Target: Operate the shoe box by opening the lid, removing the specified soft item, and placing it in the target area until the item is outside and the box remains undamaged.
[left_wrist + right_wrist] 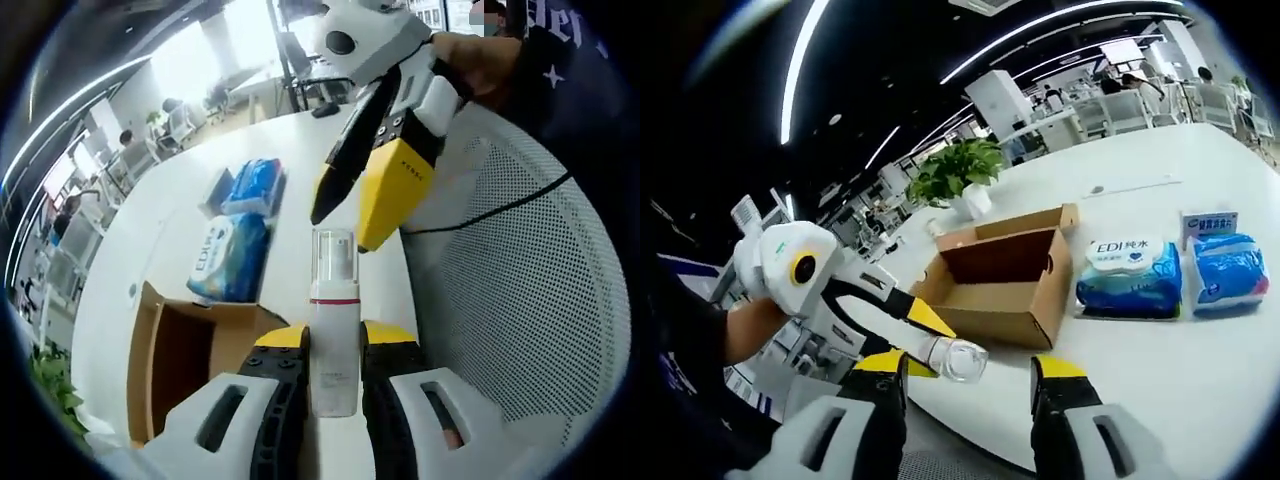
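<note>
My left gripper (pixel 335 345) is shut on a white pump bottle (pixel 333 330) with a clear cap, holding it upright over the table edge. My right gripper (pixel 342 230) comes in from the upper right, open, its yellow and black fingertips on either side of the cap. In the right gripper view the bottle's clear cap (pixel 955 357) lies between my open right jaws (pixel 970 370), held by the left gripper (pixel 930 345) coming from the left. The brown shoe box (pixel 180 350) (pixel 1005 275) stands open on the white table (pixel 1160 370), its inside dark.
Two blue wet-wipe packs (pixel 1130 280) (pixel 1230 270) lie beside the box, also visible in the left gripper view (pixel 232 258) (pixel 255 185). A white mesh chair (pixel 520 300) stands right of the table. A potted plant (pixel 960 170) sits behind the box.
</note>
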Tool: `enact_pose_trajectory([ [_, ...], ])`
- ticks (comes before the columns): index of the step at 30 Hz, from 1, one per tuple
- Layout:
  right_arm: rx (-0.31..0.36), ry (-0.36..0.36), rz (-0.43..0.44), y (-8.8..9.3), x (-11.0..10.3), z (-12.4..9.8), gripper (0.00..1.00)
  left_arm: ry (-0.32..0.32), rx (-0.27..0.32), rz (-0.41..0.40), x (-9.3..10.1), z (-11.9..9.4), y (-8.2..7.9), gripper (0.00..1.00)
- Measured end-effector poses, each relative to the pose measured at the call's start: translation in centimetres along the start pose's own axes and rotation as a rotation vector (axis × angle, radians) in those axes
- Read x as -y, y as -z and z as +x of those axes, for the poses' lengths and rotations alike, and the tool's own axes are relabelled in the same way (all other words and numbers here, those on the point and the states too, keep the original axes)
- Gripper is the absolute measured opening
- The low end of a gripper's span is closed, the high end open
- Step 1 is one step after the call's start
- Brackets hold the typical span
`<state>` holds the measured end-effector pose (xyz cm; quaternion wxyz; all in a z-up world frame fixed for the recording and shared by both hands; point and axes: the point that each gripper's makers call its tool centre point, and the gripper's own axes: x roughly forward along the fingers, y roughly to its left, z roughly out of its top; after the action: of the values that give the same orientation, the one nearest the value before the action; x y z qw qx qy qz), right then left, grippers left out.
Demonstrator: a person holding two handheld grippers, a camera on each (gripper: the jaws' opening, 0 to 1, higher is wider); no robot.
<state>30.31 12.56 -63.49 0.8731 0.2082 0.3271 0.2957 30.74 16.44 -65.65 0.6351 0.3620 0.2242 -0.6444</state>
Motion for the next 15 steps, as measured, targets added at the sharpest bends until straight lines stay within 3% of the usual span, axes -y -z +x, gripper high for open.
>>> enact_pose_trajectory([
  [15,-0.037,-0.029,0.125,1.4,-0.2,0.5,0.34,-0.017,0.022,0.105,0.7,0.6,-0.8,0.18],
])
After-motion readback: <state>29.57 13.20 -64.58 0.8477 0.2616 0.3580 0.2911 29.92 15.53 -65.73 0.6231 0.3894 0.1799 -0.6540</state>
